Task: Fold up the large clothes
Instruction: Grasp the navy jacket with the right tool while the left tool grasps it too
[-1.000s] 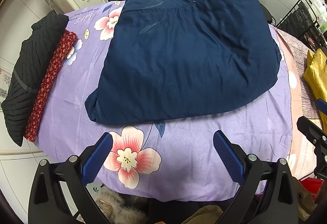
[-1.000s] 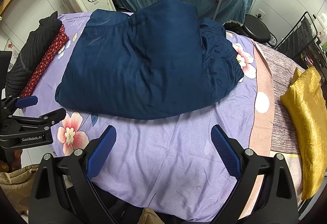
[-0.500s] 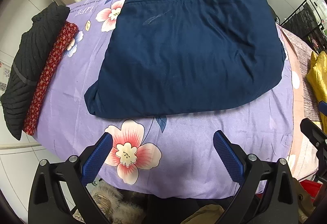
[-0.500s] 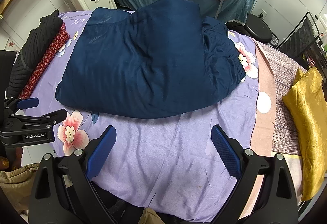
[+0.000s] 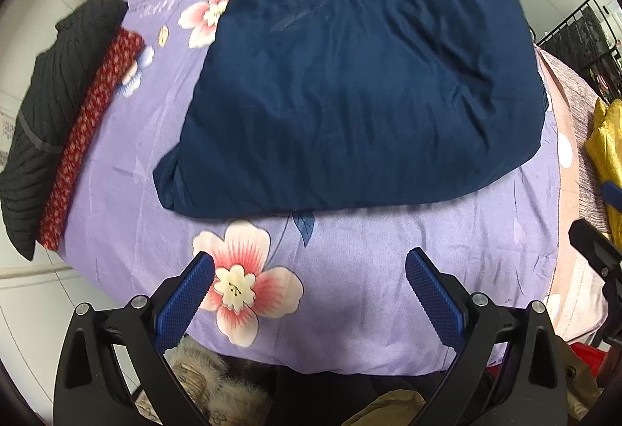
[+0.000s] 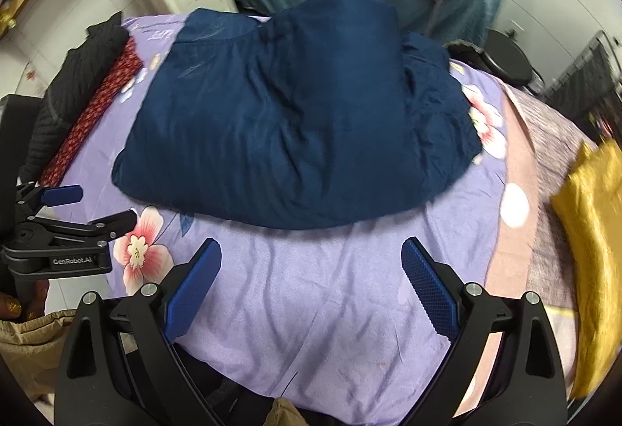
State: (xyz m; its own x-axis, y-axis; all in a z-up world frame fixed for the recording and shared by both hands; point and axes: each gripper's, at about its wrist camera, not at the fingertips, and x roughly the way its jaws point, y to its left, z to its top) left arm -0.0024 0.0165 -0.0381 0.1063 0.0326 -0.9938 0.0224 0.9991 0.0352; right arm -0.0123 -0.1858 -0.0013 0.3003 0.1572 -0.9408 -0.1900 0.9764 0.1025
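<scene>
**Navy garment part-folded; both tongs empty**

On the left wrist view, the left tongs [image 5: 309, 276] are seen spread wide, nothing held, above the near edge of a purple floral sheet [image 5: 350, 270] covering the counter. The navy garment [image 5: 357, 88] is found lying in a bulky fold at the middle of the sheet, its near hem just beyond the blue fingertips [image 5: 420, 270]. A black knit [image 5: 42, 107] and a red patterned cloth [image 5: 89, 126] are stacked along the left edge.

On the right wrist view, the right tongs [image 6: 311, 262] are likewise held wide and empty. A loose layer is noted bulging at the garment's right side [image 6: 439, 107]. A yellow cloth [image 6: 591, 231] lies well apart.

Risk is judged as follows: only the top layer could be pinched, or the sheet caught with it, so the fold would be dragged askew.
</scene>
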